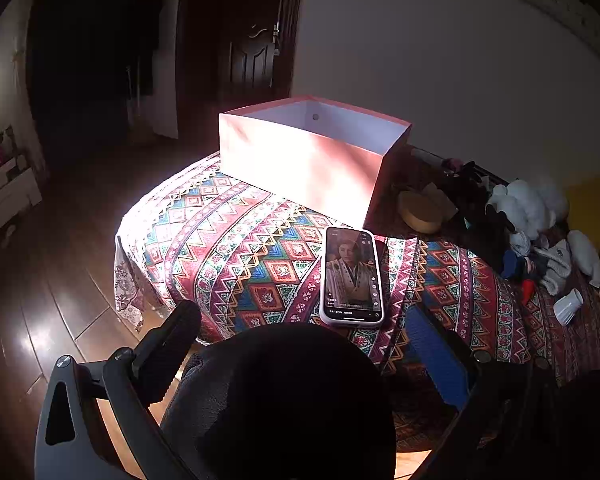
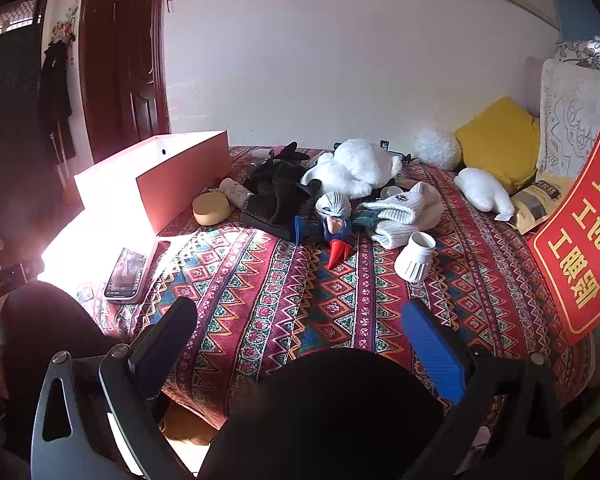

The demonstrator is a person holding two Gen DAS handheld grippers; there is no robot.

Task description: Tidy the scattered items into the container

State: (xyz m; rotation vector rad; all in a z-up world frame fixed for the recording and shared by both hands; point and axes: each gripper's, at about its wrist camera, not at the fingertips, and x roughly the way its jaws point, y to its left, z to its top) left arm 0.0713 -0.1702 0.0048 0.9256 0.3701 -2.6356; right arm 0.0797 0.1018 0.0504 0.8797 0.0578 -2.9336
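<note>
Both tongs hang released and empty above the near edge of the patterned cloth (image 2: 284,300): the left tongs (image 1: 300,344) before a lit phone (image 1: 352,276), the right tongs (image 2: 300,336) facing the scattered items. The pink box (image 2: 172,184) stands open at the left; a doll (image 2: 334,220), white hat (image 2: 404,212), black gloves (image 2: 280,188) and white cup (image 2: 414,256) lie just right of it.

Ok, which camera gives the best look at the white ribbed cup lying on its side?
The right wrist view: the white ribbed cup lies unobstructed and well lit on the patterned cloth, ahead of the open right hand-held gripper. In the left wrist view the cup sits small, dim and distorted near the right edge.
</note>
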